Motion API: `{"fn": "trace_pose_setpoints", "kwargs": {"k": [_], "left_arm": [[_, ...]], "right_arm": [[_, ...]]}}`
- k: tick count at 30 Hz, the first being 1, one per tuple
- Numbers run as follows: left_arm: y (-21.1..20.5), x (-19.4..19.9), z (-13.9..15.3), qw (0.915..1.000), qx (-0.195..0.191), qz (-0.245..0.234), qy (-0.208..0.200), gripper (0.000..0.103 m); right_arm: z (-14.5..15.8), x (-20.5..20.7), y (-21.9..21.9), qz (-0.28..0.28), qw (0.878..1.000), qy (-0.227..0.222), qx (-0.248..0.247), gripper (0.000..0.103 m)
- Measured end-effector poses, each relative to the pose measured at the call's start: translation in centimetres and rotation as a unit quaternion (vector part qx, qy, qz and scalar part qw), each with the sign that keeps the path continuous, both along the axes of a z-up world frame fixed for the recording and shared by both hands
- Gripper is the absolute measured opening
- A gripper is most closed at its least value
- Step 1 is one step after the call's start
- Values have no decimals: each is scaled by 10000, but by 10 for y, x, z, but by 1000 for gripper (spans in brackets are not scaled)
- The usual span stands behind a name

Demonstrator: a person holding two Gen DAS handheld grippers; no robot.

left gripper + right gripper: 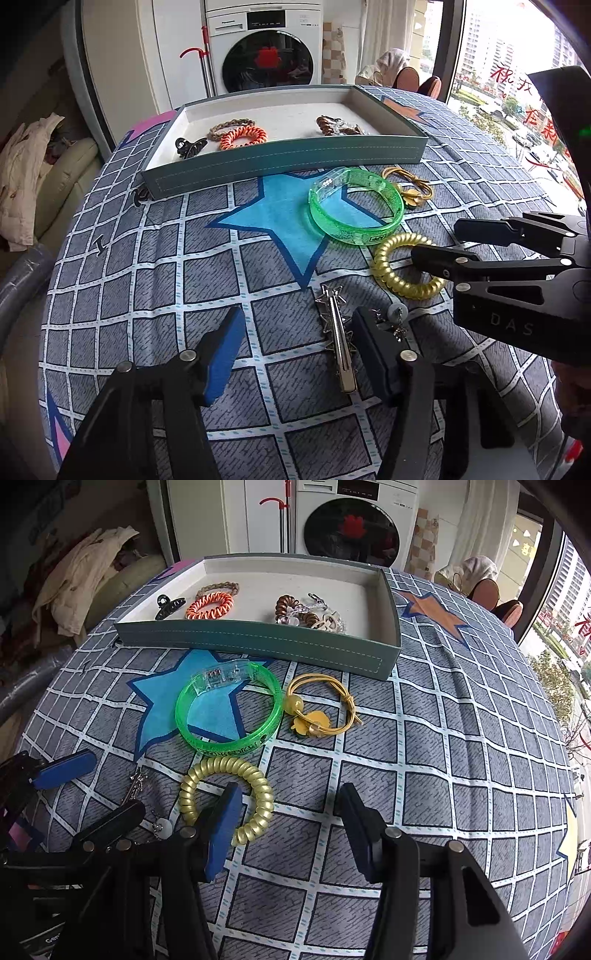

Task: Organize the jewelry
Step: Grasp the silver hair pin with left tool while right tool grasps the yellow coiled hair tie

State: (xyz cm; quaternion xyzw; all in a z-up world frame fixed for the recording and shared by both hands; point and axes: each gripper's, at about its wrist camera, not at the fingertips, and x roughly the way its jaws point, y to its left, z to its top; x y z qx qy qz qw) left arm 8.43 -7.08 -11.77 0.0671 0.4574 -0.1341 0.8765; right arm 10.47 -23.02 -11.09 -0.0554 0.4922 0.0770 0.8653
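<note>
A silver star hair clip [338, 343] lies on the checked cloth between my left gripper's [299, 314] fingers, nearer the right one. The pads stand apart from it, so the gripper is open. A small bead charm [399, 314] rests at that right fingertip. My right gripper [289, 788] is open over a gold coil hair tie [229, 794]. Its left finger is inside the ring and one side of the coil lies between the pads, unpressed. Beyond lie a green bangle [221, 747] and a yellow cord tie [321, 723]. The grey tray [258, 642] holds several ties and a claw clip.
The tray [280, 162] sits at the far side of the cloth, with an orange coil tie [243, 136] and a black claw clip [190, 146] inside. A washing machine [264, 48] stands behind. A sofa with clothes [22, 177] is left, a window right.
</note>
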Motion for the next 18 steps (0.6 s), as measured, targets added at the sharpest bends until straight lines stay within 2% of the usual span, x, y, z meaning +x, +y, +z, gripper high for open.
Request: {"fn": "trace_pose_setpoints", "kwargs": {"k": [3, 7, 9, 10, 14, 18], "left_arm": [[-3, -1, 1, 10000, -12, -69, -2, 68], [-8, -3, 2, 9998, -2, -203, -6, 53], [-10, -4, 3, 9996, -6, -272, -10, 45], [-12, -5, 3, 9996, -6, -296, -11, 36], [-10, -5, 3, 9995, -20, -315, -12, 36], [-3, -6, 6, 9995, -197, -260, -11, 36]], "right_arm": [[0, 0, 2, 46, 10000, 13, 7, 50], [1, -1, 5, 135, 9999, 12, -2, 42], [1, -1, 7, 173, 9998, 21, 15, 36], [1, -2, 9, 183, 9998, 17, 6, 31], [2, -4, 13, 174, 9998, -12, -20, 11], [2, -6, 11, 31, 10000, -58, -72, 11]]}}
